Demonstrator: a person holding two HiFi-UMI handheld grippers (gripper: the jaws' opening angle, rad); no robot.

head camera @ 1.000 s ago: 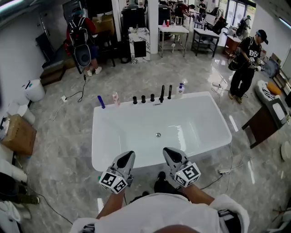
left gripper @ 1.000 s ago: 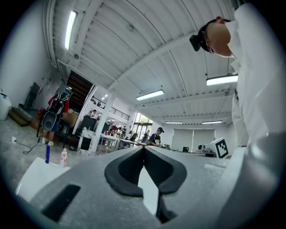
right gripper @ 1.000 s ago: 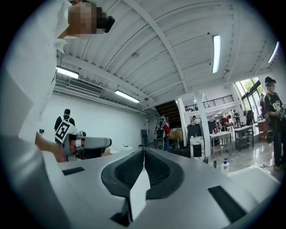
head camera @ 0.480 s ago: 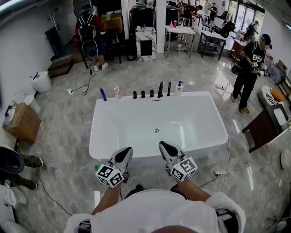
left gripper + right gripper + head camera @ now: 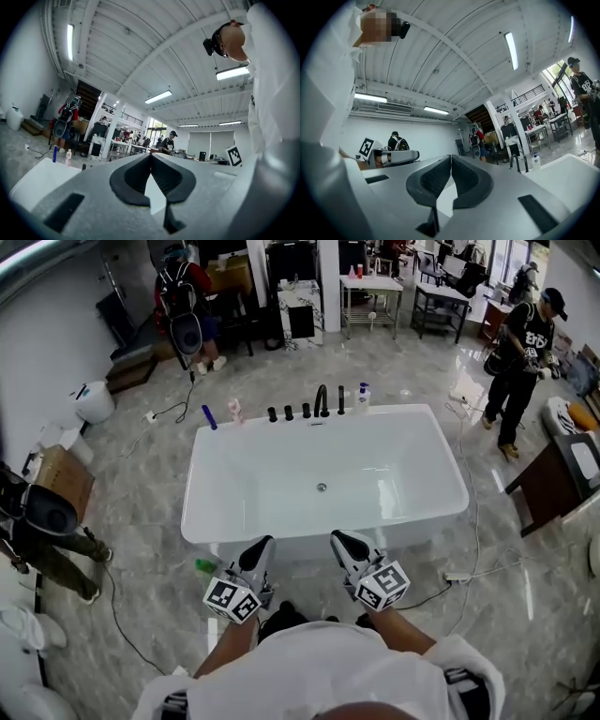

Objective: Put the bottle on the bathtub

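Observation:
The white bathtub (image 5: 216, 521) fills the middle of the head view. On its far rim stand a blue bottle (image 5: 208, 417), a pink bottle (image 5: 235, 411) and a white pump bottle (image 5: 362, 396), with black tap fittings (image 5: 322, 401) between them. A small green object, perhaps a bottle (image 5: 207, 566), lies on the floor by the tub's near left corner. My left gripper (image 5: 262, 545) and right gripper (image 5: 339, 538) hover side by side just short of the tub's near wall, both shut and empty. The left gripper (image 5: 151, 154) and right gripper (image 5: 451, 156) show jaws touching at the tips.
A person in black (image 5: 520, 352) stands at the right and another person (image 5: 42, 521) crouches at the left beside a cardboard box (image 5: 66, 479). A brown table (image 5: 553, 486) is at the right. Cables and a power strip (image 5: 457, 576) lie on the floor.
I have backed away from the tub: both grippers were over its near rim and now sit before its near wall. The green object shows more plainly. A person has come in at the left.

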